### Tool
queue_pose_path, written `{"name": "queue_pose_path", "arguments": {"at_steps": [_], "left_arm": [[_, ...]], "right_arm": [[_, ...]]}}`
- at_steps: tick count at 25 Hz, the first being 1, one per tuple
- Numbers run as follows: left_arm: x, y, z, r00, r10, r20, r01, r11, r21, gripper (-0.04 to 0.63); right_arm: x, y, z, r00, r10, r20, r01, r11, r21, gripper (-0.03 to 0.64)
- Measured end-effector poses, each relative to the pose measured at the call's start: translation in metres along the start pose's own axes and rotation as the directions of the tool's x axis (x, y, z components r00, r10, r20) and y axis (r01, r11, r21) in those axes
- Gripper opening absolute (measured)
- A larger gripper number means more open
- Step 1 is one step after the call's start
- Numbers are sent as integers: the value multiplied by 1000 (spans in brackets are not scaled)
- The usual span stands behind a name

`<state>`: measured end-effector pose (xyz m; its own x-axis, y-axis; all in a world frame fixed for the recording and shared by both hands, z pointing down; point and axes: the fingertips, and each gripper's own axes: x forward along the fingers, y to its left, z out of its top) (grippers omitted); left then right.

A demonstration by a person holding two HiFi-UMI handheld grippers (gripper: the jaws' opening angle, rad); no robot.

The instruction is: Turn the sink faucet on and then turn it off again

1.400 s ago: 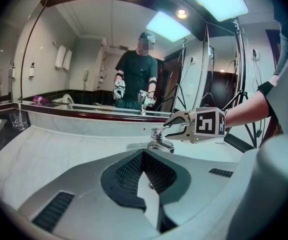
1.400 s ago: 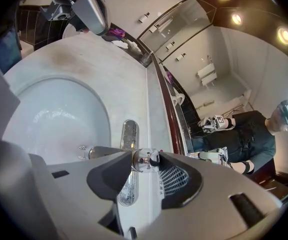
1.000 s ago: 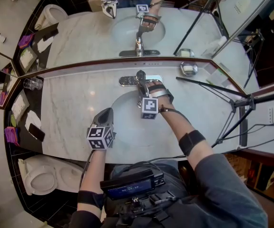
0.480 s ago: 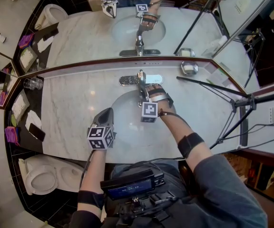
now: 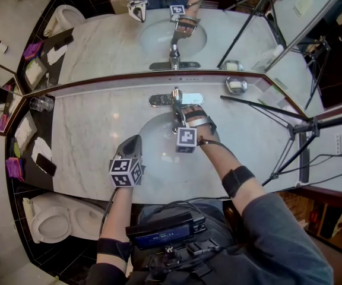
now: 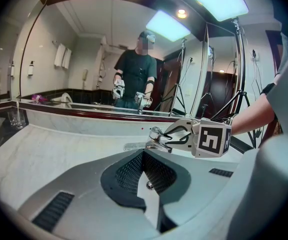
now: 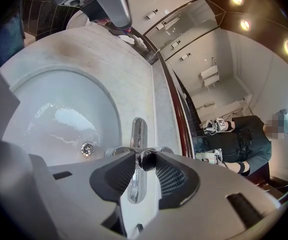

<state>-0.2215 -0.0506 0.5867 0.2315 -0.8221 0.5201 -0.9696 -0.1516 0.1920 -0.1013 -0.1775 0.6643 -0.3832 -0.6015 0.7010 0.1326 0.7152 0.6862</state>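
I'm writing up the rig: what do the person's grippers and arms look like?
Left gripper and right gripper: pale grey jaws, dark ribbed pads, each with a white cube of black square markers. Black forearm bands; grey right sleeve.

Marble vanity countertop [image 5: 100,129], bounded at the rear by a mirror [image 5: 100,46]. An oval sink basin [image 5: 153,141] is sunk into its centre. Behind the basin stands the chrome faucet [image 5: 174,97] on a flat base plate. Right of the faucet lies a small soap dish [image 5: 236,86]. At far left stand a clear glass [image 5: 41,104] and a dark tray [image 5: 22,156] of small items.
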Motion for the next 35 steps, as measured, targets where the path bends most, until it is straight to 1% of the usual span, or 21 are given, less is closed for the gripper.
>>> {"name": "queue_pose_path", "arguments": {"at_steps": [3, 5, 9, 12, 16, 22, 24, 25, 28, 30, 31, 35], "left_arm": [[0, 0, 0, 1000, 2, 1, -2, 1000, 6, 0], [-1, 1, 1, 1000, 4, 3, -4, 1000, 8, 0], [-2, 1, 3, 1000, 5, 7, -5, 1000, 11, 0], [-1, -1, 6, 1000, -1, 13, 1, 1000, 15, 0], [1, -8, 11, 1000, -15, 22, 14, 1000, 25, 0], [2, -17, 20, 999, -31, 33, 29, 999, 45, 0], [3, -20, 23, 999, -38, 38, 36, 998, 52, 0], [3, -22, 24, 998, -41, 40, 39, 998, 55, 0], [4, -27, 29, 998, -50, 49, 47, 997, 64, 0], [3, -29, 31, 997, -54, 51, 51, 996, 69, 0], [2, -30, 32, 997, -55, 53, 52, 996, 71, 0], [-1, -31, 36, 997, -57, 61, 52, 995, 80, 0]], "right_arm": [[-1, 0, -2, 1000, -3, -9, 3, 1000, 2, 132], [-3, 1, -3, 1000, 3, -15, -3, 1000, 27, 133], [-14, 5, -5, 1000, 7, -3, -6, 994, 110, 135], [-27, 6, -9, 1000, -3, 8, 1, 982, 189, 135], [-48, -3, -14, 999, -33, 35, 20, 945, 325, 131], [-86, -17, -37, 997, -69, 44, 38, 862, 506, 61], [-96, -21, -48, 995, -90, 47, 47, 817, 574, 29], [-100, -23, -54, 994, -97, 50, 46, 788, 614, 20], [-115, -24, -69, 991, -109, 74, 20, 680, 733, 20], [-128, -24, -78, 989, -117, 94, -6, 594, 805, 19], [-133, -24, -82, 987, -120, 106, -23, 545, 838, 20], [-144, -11, -102, 977, -138, 162, -109, 329, 938, 18]]}}
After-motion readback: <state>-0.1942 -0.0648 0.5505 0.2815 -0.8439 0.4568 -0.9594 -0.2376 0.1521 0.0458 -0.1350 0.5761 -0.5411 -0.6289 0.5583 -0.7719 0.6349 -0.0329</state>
